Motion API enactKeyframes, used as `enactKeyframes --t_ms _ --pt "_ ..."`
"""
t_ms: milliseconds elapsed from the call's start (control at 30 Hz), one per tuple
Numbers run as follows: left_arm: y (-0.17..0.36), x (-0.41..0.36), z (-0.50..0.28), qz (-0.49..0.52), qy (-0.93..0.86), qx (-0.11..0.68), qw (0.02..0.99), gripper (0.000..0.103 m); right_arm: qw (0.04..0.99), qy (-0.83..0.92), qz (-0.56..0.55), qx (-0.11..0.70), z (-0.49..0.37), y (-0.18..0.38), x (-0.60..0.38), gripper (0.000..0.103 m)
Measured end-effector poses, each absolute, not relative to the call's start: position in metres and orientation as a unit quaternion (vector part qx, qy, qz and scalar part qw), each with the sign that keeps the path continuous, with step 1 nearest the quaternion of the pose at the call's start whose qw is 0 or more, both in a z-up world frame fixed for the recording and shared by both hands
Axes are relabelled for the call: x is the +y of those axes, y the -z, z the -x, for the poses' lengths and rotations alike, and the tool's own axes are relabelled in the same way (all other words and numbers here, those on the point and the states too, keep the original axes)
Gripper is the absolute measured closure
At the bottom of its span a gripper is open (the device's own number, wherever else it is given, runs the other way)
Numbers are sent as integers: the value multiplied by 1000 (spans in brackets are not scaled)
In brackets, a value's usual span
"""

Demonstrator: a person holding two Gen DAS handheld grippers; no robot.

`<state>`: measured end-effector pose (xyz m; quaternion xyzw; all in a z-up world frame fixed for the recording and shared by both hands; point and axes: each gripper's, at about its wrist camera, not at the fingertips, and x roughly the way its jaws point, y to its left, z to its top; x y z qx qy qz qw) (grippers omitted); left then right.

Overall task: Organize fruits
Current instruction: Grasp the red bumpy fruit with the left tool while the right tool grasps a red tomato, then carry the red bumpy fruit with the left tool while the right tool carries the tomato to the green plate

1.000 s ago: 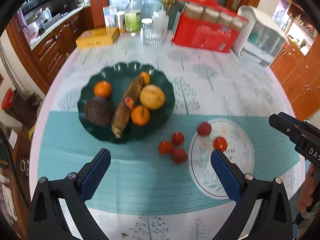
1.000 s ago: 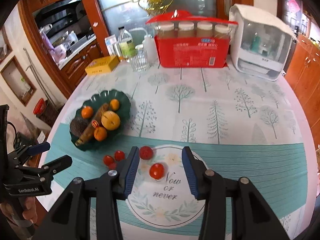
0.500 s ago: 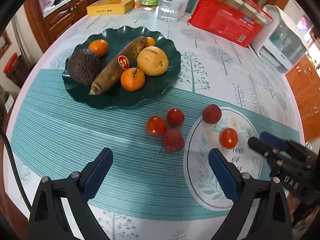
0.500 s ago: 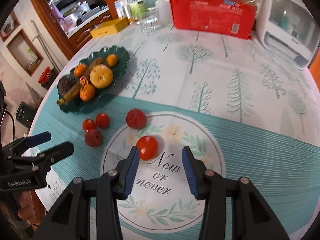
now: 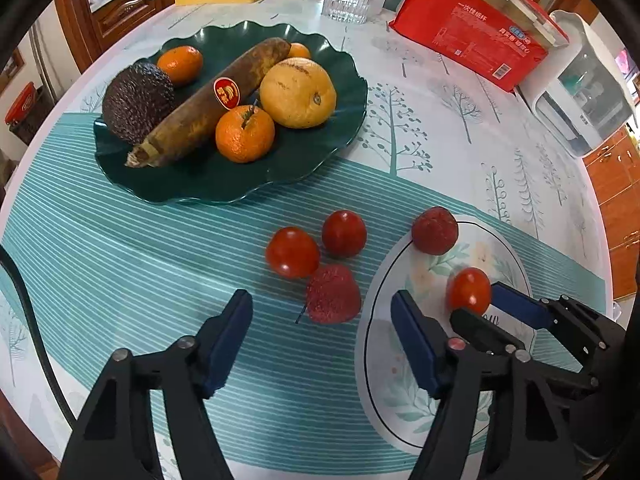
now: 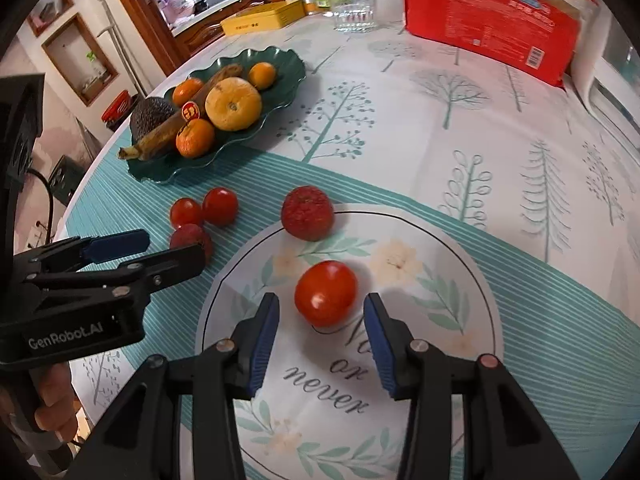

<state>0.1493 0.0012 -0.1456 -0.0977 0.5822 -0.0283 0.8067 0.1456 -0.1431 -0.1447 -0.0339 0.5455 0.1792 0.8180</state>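
2 tools low over loose red fruit, neither one gripping yet.

The green plate (image 5: pixel 352 92) at the left holds 3 tangerines, a browned banana (image 5: pixel 208 108), a dark avocado (image 5: pixel 136 102) and a yellow orange (image 5: pixel 298 92). Below its rim on the counter (image 5: pixel 120 264) sit 2 tomatoes and a lychee (image 5: pixel 333 294) (bunched, touching). The left tool (image 5: pixel 320 328) has just been closing, its pads either side of that lychee but clear of it; a skewed pinch could roll the fruit into the tomatoes. Further right, the right tool (image 6: pixel 322 338) stands partly open around a lone tomato (image 6: pixel 326 293) on the printed circle, not touching; squeezing short of its middle would likely squirt it forward toward the second lychee (image 6: pixel 307 212).
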Motion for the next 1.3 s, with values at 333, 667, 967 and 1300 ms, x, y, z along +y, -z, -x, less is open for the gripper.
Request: enactKeyframes --t_ms 333,667,967,1300 --pt "156 1 -157 105 31 592 798 62 817 -176 44 548 -155 154 -138 69" --pt "158 -7 -160 100 38 591 800 75 819 -175 53 545 -154 154 -136 70" --pt "155 -7 -143 103 64 602 789 76 820 -174 52 543 -150 147 -135 71" --pt "138 -8 -119 77 84 596 795 76 828 -163 47 535 -132 126 -137 71"
